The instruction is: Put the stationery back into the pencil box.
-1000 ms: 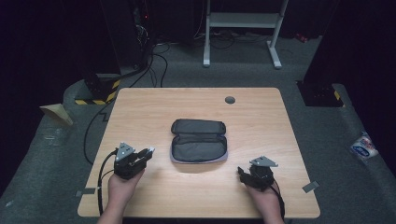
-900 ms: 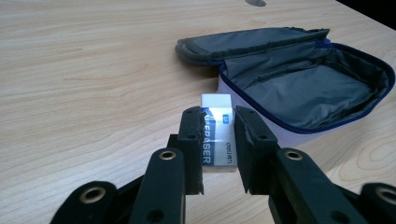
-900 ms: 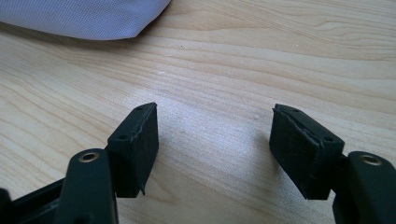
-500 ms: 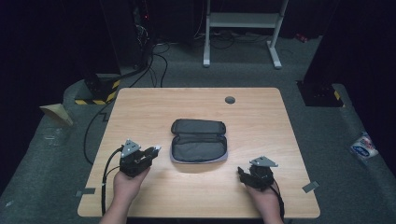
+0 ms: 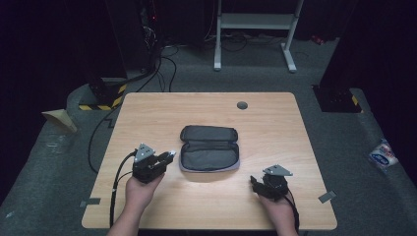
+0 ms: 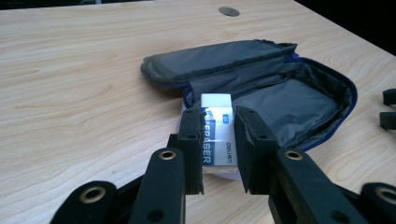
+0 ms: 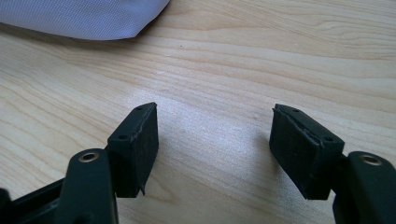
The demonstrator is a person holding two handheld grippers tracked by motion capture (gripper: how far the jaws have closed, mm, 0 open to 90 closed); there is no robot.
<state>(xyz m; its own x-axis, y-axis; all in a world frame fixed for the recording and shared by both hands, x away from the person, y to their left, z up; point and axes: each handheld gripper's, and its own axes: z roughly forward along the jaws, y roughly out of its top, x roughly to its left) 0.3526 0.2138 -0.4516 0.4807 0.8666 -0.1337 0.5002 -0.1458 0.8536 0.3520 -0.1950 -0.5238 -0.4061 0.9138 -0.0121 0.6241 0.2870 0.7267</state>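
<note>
Hand-held gripper, left [image 6: 218,149]: jaws closed on an eraser [image 6: 217,135], held upright between the pads with its white end projecting above them. Over the last second this unit has advanced across the counter [image 5: 147,118] from the left front area toward the case [image 5: 210,147]; in the high view its tip [image 5: 169,156] now sits just beside the case's left edge. Judged from this approach, the step in hand is loading the eraser into the case, and the release has not yet been made.

Eraser condition: white block in a blue-and-white paper sleeve, printed lettering readable along the sleeve, edges square. It is clear of the counter surface and lined up with the near left corner of the open compartment.

Case condition: soft grey fabric, zip open, lid folded back flat on the far side, blue trim along the opening. The inner compartment [image 6: 299,105] appears empty and unobstructed.

Hand-held gripper, right [image 7: 215,144]: jaws spread wide with nothing between them, low over bare wood at the front right, well apart from the case. Its position is unchanged across the last second.

Cable port [image 5: 242,104]: set in the counter at the far edge, beyond the case.
</note>
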